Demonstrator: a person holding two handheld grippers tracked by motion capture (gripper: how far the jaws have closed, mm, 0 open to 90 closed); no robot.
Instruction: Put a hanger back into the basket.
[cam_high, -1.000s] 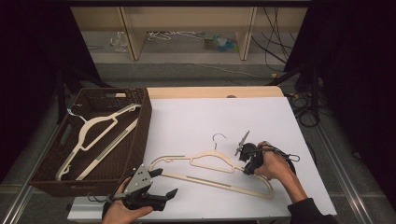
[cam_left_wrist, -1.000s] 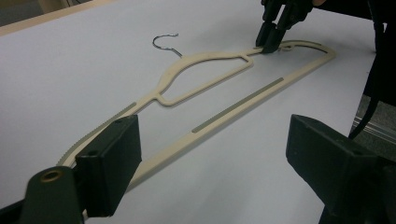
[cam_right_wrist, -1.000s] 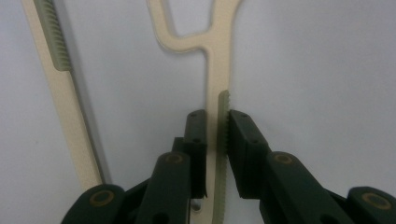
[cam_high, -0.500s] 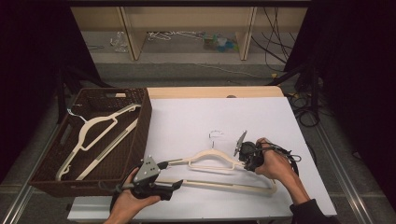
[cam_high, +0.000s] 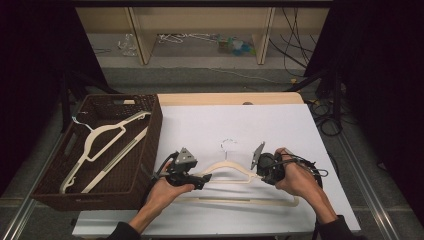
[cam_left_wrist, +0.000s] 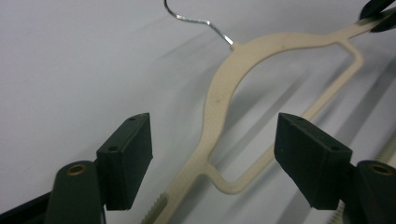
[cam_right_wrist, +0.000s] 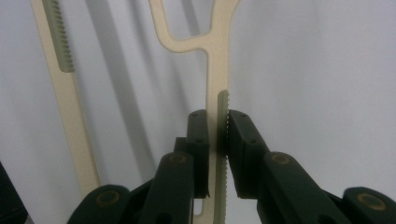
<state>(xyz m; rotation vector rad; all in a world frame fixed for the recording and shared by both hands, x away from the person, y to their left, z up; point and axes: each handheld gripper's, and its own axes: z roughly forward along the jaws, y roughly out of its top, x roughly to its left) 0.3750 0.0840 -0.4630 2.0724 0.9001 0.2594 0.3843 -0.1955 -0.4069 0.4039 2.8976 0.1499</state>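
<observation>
A cream plastic hanger (cam_high: 225, 167) with a metal hook (cam_high: 227, 142) is over the white table sheet, its right end raised. My right gripper (cam_high: 258, 172) is shut on the hanger's right arm; in the right gripper view the pads (cam_right_wrist: 198, 140) clamp the ribbed arm (cam_right_wrist: 217, 70). My left gripper (cam_high: 202, 180) is at the hanger's left end. In the left gripper view its jaws have just been closing and stand apart on either side of the hanger's arm (cam_left_wrist: 212, 107), with the pads (cam_left_wrist: 126, 158) not touching it.
A brown wicker basket (cam_high: 152, 135) stands at the table's left with another cream hanger (cam_high: 107, 145) lying in it. White sheet (cam_high: 260, 125) stretches beyond the hanger. Cables (cam_high: 325, 115) trail off the table's right edge. A shelf unit (cam_high: 200, 30) stands behind.
My left gripper moved right from the table's front edge to the hanger's left end and its jaws narrowed. The right gripper rose a little, lifting the hanger's right side.
</observation>
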